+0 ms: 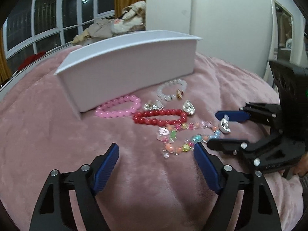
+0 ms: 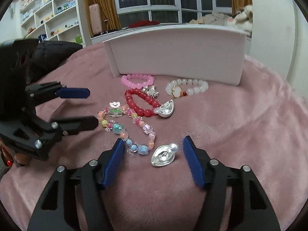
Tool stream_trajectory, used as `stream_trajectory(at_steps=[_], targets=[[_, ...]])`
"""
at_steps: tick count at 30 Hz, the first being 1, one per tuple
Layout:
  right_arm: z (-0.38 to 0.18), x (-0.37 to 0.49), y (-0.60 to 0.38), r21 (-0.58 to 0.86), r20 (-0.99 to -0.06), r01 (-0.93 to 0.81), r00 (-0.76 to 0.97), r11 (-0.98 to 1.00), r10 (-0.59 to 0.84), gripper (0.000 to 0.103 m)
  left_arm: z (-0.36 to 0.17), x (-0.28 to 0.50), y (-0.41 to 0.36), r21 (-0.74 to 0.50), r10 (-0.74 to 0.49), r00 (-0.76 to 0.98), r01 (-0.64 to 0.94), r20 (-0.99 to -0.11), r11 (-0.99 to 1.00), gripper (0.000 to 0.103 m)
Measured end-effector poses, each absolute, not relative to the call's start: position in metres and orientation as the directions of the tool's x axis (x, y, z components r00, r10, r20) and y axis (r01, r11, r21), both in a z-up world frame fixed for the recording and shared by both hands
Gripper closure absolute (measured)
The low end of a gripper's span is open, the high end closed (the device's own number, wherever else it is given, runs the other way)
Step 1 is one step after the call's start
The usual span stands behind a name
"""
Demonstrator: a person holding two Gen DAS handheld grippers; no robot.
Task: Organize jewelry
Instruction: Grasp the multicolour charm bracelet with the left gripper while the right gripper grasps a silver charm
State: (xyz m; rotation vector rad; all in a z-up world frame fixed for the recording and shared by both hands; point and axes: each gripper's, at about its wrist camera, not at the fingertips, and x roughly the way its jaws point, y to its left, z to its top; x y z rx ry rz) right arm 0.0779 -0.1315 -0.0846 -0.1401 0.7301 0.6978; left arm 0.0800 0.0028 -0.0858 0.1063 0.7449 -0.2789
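A white open box stands on a pink blanket. In front of it lie a pink bead bracelet, a red bead bracelet, a white bead bracelet, a multicoloured bead bracelet, a small silver clip and two silver ingot charms. My left gripper is open and empty, near the multicoloured bracelet. My right gripper is open around the nearer silver ingot.
The pink blanket covers the whole surface. Windows and orange curtains stand behind, with plush toys and clothes on the sill. White shelves stand at the back left of the right wrist view.
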Motion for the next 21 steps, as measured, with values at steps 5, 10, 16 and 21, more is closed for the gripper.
stream_trajectory(at_steps=[5,10,16,21], targets=[[-0.084,0.077,-0.147,0.167,-0.617,-0.617,0.543,0.769,0.570,0.078,-0.094,0.078,-0.012,0.033,-0.214,0.695,0.324,-0.687,0.946,0.036],[-0.081,0.077,-0.157,0.215,-0.578,-0.636,0.529,0.741,0.621,0.078,-0.093,0.078,-0.017,0.035,-0.234,0.700,0.347,-0.675,0.937,0.046],[-0.080,0.079,-0.168,0.263,-0.551,-0.628,0.525,0.732,0.648,0.090,-0.088,0.079,-0.033,0.050,-0.275,0.717,0.396,-0.640,0.917,0.040],[-0.081,0.081,-0.160,0.243,-0.593,-0.626,0.509,0.741,0.624,0.086,-0.098,0.084,-0.048,0.111,-0.224,0.696,0.401,-0.682,0.909,0.062]])
